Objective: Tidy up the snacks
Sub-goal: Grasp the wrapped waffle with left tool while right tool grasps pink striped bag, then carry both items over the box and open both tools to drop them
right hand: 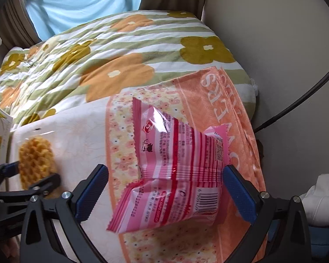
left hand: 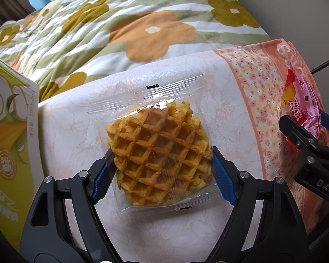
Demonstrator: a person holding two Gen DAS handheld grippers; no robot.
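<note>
Through my left wrist camera, my left gripper point(left hand: 162, 175) has its two blue pads point(left hand: 224, 182) spread to either side of the waffle packet point(left hand: 158, 151), a clear wrapper with a golden grid-patterned waffle inside. The pads sit against the wrapper's side edges; I cannot tell whether they press it or only flank it. The packet lies on the pale middle of the floral cloth point(left hand: 208, 76), which covers the surface in front of me. At the cloth's left edge stands a green and white corn box point(left hand: 8, 131). Toward the cloth's right, orange-bordered edge, my right gripper point(left hand: 304, 129) reaches in with the pink snack packet point(left hand: 302, 109) between its fingers. Beyond the cloth's far edge lies a striped quilt point(left hand: 120, 28) with orange and olive flowers.

Through my right wrist camera, my right gripper point(right hand: 164, 188) is spread wide, the pink snack packet point(right hand: 173, 175) lying between its blue pads point(right hand: 239, 192) with its barcode side up. The right pad touches the packet's edge, while the left pad stands apart from it, so nothing is pinched. The packet rests on the orange flowered border of the floral cloth point(right hand: 230, 109), near its right edge. Toward the cloth's left edge, the waffle packet point(right hand: 36, 160) lies with my left gripper point(right hand: 30, 173) around it. The striped quilt point(right hand: 98, 54) fills the background, with a blue curtain point(right hand: 87, 2) behind it.
</note>
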